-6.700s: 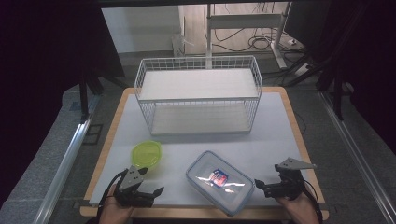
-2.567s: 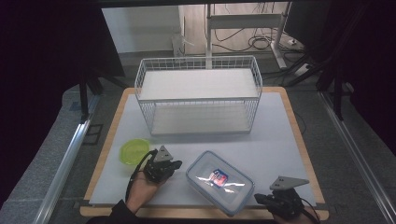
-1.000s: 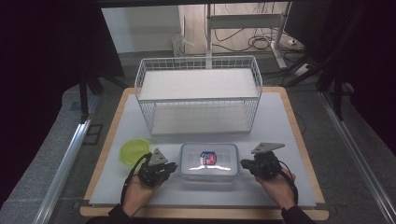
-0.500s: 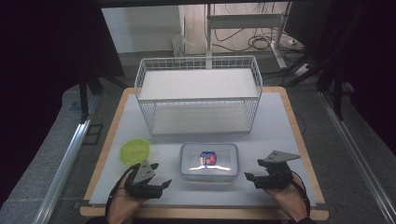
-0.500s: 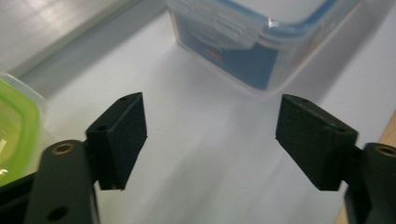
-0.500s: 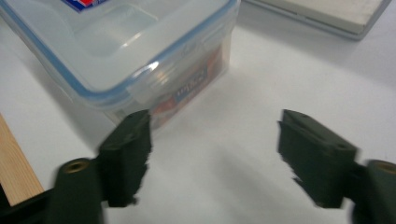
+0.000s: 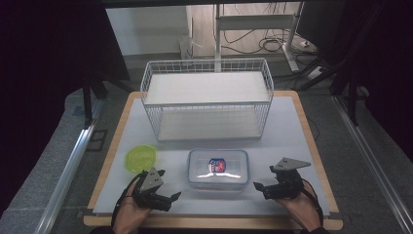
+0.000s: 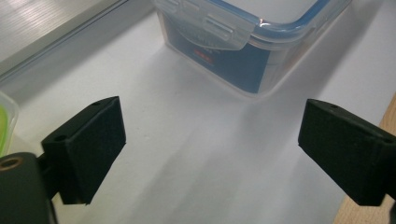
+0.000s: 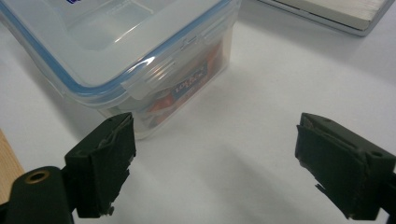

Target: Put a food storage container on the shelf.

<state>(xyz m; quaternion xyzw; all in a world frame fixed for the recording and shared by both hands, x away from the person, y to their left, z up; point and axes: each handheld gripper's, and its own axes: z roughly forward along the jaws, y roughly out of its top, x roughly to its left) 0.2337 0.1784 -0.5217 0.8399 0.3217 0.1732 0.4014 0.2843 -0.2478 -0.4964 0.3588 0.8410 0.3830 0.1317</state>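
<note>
One clear plastic box (image 7: 218,168) stands on the white mat (image 7: 292,126) of the table, near the middle of the front edge. It is rectangular with rounded corners. Its lid is shut, with a blue seal line under the rim and clip flaps folded down at the short ends. Inside lie printed packets in red, blue and white; their number cannot be told.

One white wire basket (image 7: 207,100) stands toward the rear edge, behind the box and apart from it. It is rectangular, open at the top, with a flat white panel lying across its upper part. No other contents can be made out.

One round, yellow-green translucent lid (image 7: 141,158) lies flat toward the front left corner, left of the box and clear of it.

Left tool (image 7: 163,197): jaws wide, having just been opening, nothing between the black pads. It sits at the front edge, just left of the box, not touching it.

Right tool (image 7: 259,187): jaws wide, also having just been opening, nothing between them. It sits at the front edge, just right of the box, clear of its end wall.

The mat is smooth; the table border is pale wood.
</note>
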